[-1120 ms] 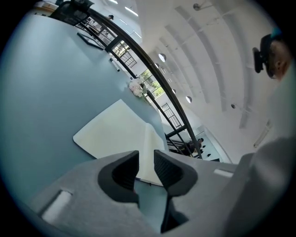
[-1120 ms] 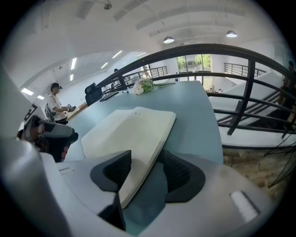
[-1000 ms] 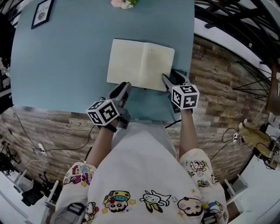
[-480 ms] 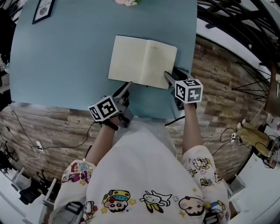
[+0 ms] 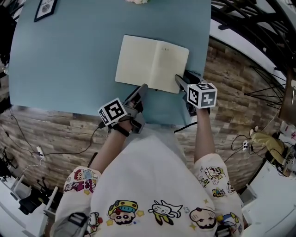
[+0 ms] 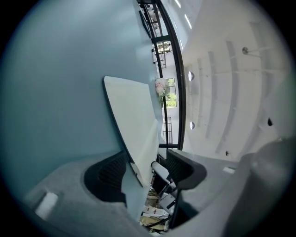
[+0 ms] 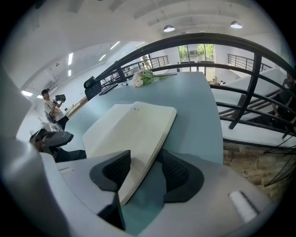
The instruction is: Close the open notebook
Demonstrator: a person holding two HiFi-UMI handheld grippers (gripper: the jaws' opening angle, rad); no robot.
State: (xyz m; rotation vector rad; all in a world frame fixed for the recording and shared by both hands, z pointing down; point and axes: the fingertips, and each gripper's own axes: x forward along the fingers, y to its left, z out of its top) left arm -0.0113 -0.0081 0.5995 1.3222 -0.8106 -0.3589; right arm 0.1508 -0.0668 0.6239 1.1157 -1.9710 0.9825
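The open notebook [image 5: 152, 62] lies flat on the blue table [image 5: 69, 60], cream pages up. My left gripper [image 5: 141, 90] is at its near edge, rolled onto its side. In the left gripper view its jaws are opening, with the notebook's [image 6: 132, 120] near corner between them [image 6: 143, 169] and no pad pressing on it. My right gripper [image 5: 181, 82] is at the near right corner. In the right gripper view the notebook's [image 7: 129, 127] right edge runs between its wide jaws [image 7: 145, 169], one pad over the page, the other beside the edge above the table.
A framed picture [image 5: 45, 9] lies at the table's far left and flowers [image 5: 136, 1] at its far edge. The table's near edge runs just behind both grippers. A black railing [image 5: 249, 18] and brick-patterned floor lie to the right. A person [image 7: 51, 109] stands far off.
The left gripper has rolled, moved up to the notebook's near edge and opened its jaws. The right gripper has stayed at the near right corner.
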